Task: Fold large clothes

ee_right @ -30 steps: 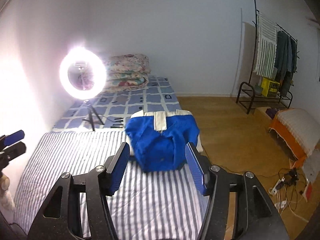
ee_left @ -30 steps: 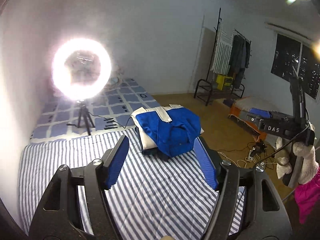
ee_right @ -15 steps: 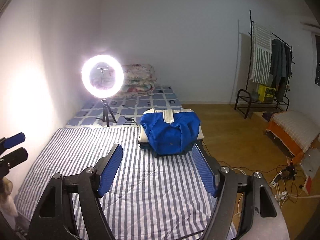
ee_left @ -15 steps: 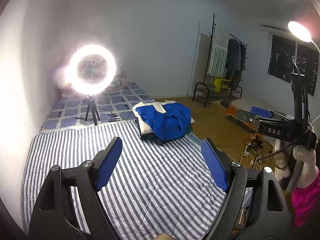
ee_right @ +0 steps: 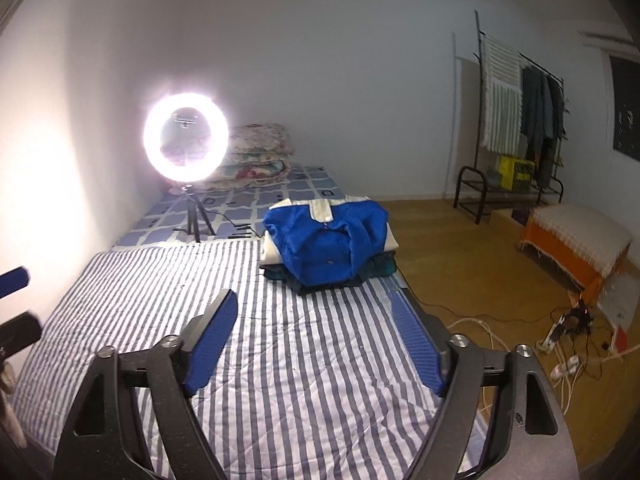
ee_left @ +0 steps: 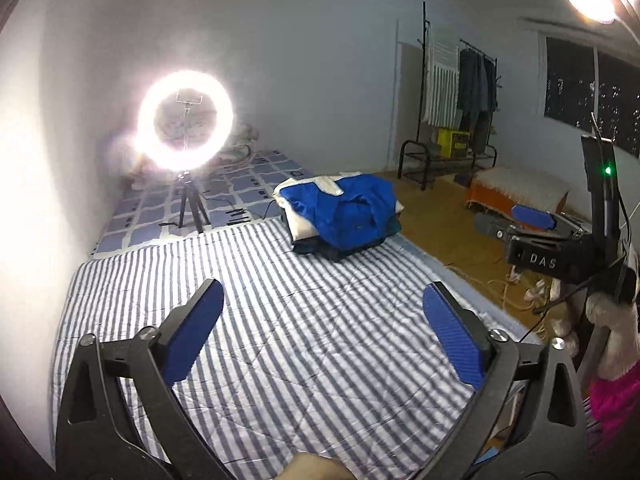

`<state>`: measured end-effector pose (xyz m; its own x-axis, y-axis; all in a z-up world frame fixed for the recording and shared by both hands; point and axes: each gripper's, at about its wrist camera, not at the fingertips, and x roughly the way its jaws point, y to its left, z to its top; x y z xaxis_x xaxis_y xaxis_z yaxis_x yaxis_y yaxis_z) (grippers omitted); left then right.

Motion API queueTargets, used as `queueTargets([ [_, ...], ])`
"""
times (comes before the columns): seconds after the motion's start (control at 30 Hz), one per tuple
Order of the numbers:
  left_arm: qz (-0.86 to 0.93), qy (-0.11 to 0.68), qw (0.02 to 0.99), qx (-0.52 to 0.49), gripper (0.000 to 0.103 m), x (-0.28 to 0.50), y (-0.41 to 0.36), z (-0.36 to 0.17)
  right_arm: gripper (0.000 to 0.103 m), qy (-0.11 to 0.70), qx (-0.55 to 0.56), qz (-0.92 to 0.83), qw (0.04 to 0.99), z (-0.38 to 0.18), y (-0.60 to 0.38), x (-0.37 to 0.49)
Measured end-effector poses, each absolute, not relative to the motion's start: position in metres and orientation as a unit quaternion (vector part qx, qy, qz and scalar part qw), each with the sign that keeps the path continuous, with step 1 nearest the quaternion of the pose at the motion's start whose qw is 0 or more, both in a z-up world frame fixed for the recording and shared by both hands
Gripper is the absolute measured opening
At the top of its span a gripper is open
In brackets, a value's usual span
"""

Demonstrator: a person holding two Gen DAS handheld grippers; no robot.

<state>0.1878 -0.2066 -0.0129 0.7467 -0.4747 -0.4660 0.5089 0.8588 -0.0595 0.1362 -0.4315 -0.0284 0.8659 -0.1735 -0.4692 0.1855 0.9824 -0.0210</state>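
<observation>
Both the left gripper and right gripper, jaws just widening and apart with nothing between them, hover over the striped bedding while the folded blue garment tops a pile at frame centre.

Wide bare stretch of striped sheet ahead, free to pass over. Blocked at far end by stack of folded clothes, with ring light on tripod just left of it. Hemmed by wall on the left.
</observation>
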Motion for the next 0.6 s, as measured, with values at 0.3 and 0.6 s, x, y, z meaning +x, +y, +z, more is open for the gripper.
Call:
queueTargets([
  [0.3,-0.228,0.269,0.934,0.052,0.103,0.198,-0.206,-0.030,0.081,0.264,-0.011,-0.096,0.960,-0.051,-0.423,0.137],
  [0.6,-0.179,0.280,0.940,0.080,0.103,0.200,-0.212,-0.035,0.081,0.273,-0.035,-0.090,0.957,-0.059,-0.412,0.136],
])
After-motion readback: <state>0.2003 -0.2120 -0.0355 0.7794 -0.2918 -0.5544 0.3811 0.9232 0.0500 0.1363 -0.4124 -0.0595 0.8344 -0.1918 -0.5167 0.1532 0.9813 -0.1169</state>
